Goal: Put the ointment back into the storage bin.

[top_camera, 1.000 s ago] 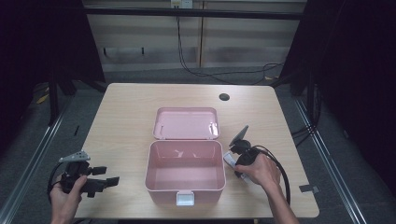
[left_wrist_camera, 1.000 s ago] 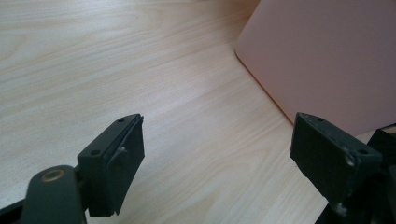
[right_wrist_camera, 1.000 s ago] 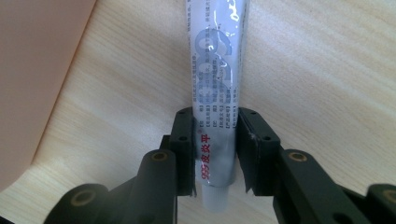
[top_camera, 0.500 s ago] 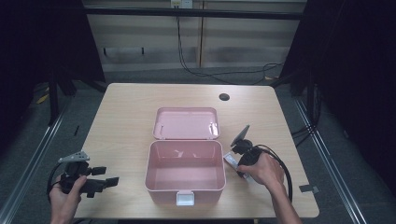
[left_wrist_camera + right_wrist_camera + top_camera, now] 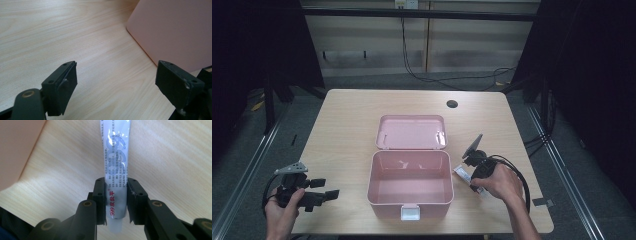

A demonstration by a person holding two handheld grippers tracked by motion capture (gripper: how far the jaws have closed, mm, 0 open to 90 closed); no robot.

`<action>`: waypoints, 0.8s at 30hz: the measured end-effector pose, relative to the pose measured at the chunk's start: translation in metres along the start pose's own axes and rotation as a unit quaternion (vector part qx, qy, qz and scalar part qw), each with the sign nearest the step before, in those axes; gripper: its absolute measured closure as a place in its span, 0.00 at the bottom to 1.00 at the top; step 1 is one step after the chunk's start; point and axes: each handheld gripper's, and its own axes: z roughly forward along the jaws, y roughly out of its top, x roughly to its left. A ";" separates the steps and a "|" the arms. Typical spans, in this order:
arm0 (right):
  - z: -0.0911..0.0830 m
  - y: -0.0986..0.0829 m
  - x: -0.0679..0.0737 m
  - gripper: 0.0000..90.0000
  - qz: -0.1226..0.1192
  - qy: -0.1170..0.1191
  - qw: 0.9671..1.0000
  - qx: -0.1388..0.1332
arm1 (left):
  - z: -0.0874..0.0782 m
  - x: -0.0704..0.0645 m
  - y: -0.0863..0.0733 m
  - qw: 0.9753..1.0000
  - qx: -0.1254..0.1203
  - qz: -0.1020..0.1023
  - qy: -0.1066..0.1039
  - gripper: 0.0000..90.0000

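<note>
Pink box [image 5: 410,184] sits open mid-table [image 5: 347,125], lid [image 5: 412,132] laid back flat behind it. Right gripper [image 5: 115,195] clenched on a white ointment tube [image 5: 116,162], jaws pinching its lower end; tube lies on the wood just right of the box. Left gripper [image 5: 116,82] released, jaws spread wide, held low over the tabletop left of the box, nothing between them.

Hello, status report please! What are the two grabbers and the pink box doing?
Right gripper shut on white tube. Left gripper open, empty, beside pink box. Box lid open, nothing blocking.
</note>
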 end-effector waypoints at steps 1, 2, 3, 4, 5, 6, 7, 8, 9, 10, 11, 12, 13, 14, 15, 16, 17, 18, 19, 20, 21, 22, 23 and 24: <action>0.000 -0.001 0.000 0.80 -0.003 0.000 1.000 0.003 | 0.000 0.000 0.000 1.000 0.000 0.000 0.000 0.20; 0.000 -0.001 0.000 0.80 -0.005 0.001 1.000 0.006 | 0.000 0.000 0.000 1.000 0.000 0.000 0.000 0.20; -0.001 -0.002 0.000 0.80 -0.011 0.002 1.000 0.008 | 0.000 0.000 0.000 1.000 0.001 0.001 0.000 0.20; -0.001 -0.003 0.000 0.80 -0.010 0.002 1.000 0.007 | 0.000 0.000 0.000 1.000 -0.002 -0.001 0.002 0.20; -0.002 -0.004 0.001 0.80 -0.012 0.004 1.000 0.006 | 0.000 0.000 0.000 1.000 -0.002 -0.001 0.002 0.20; -0.003 -0.005 0.001 0.80 -0.014 0.007 1.000 0.007 | 0.000 0.000 0.000 1.000 -0.003 -0.002 0.002 0.20; -0.003 -0.006 0.001 0.80 -0.014 0.010 1.000 0.005 | -0.001 0.000 0.000 1.000 -0.002 -0.002 0.003 0.20; -0.005 -0.007 0.001 0.80 -0.012 0.009 1.000 0.003 | -0.001 0.000 0.000 1.000 -0.002 -0.002 0.003 0.20; -0.007 -0.008 -0.001 0.80 -0.014 0.007 1.000 0.003 | -0.001 0.000 0.000 1.000 -0.003 -0.002 0.003 0.20; -0.007 -0.009 -0.001 0.80 -0.013 0.006 1.000 0.003 | -0.001 0.000 0.000 1.000 -0.003 -0.002 0.003 0.20; -0.009 -0.010 -0.002 0.80 -0.012 0.007 1.000 0.003 | -0.001 0.000 0.000 1.000 -0.002 -0.003 0.003 0.20; -0.011 -0.012 -0.003 0.80 -0.014 0.009 1.000 0.003 | -0.001 0.000 0.000 1.000 -0.002 -0.002 0.003 0.20; -0.013 -0.013 -0.003 0.80 -0.015 0.009 1.000 0.003 | -0.001 0.000 0.000 1.000 -0.002 -0.002 0.003 0.20; -0.014 -0.014 -0.004 0.80 -0.017 0.009 1.000 0.002 | -0.001 0.000 0.000 1.000 -0.002 -0.002 0.003 0.20; -0.016 -0.016 -0.004 0.80 -0.018 0.010 1.000 0.001 | -0.001 0.000 0.000 1.000 -0.003 -0.003 0.003 0.20; -0.019 -0.017 -0.005 0.80 -0.015 0.012 1.000 -0.001 | -0.001 0.000 0.000 1.000 -0.003 -0.003 0.003 0.20; -0.020 -0.018 -0.006 0.80 -0.018 0.014 1.000 -0.006 | -0.001 0.000 0.000 1.000 -0.003 -0.003 0.003 0.20; -0.022 -0.020 -0.007 0.80 -0.023 0.013 1.000 -0.003 | -0.001 0.000 0.000 1.000 -0.003 -0.003 0.003 0.20; -0.022 -0.021 -0.007 0.80 -0.025 0.011 1.000 0.001 | -0.001 0.000 0.000 1.000 -0.003 -0.003 0.003 0.20; -0.023 -0.022 -0.007 0.80 -0.026 0.011 1.000 0.001 | -0.001 0.000 0.000 1.000 -0.003 -0.003 0.002 0.20; -0.024 -0.023 -0.008 0.80 -0.025 0.009 1.000 0.000 | -0.001 0.000 0.000 1.000 -0.003 -0.002 0.002 0.20; -0.025 -0.024 -0.009 0.80 -0.027 0.010 1.000 -0.002 | -0.001 0.000 0.000 1.000 -0.003 -0.002 0.003 0.20; -0.027 -0.026 -0.010 0.80 -0.026 0.013 1.000 -0.002 | -0.001 0.000 0.000 1.000 -0.003 -0.002 0.003 0.20; -0.027 -0.026 -0.010 0.80 -0.026 0.013 1.000 -0.002 | 0.000 0.000 0.000 1.000 -0.003 -0.003 0.003 0.20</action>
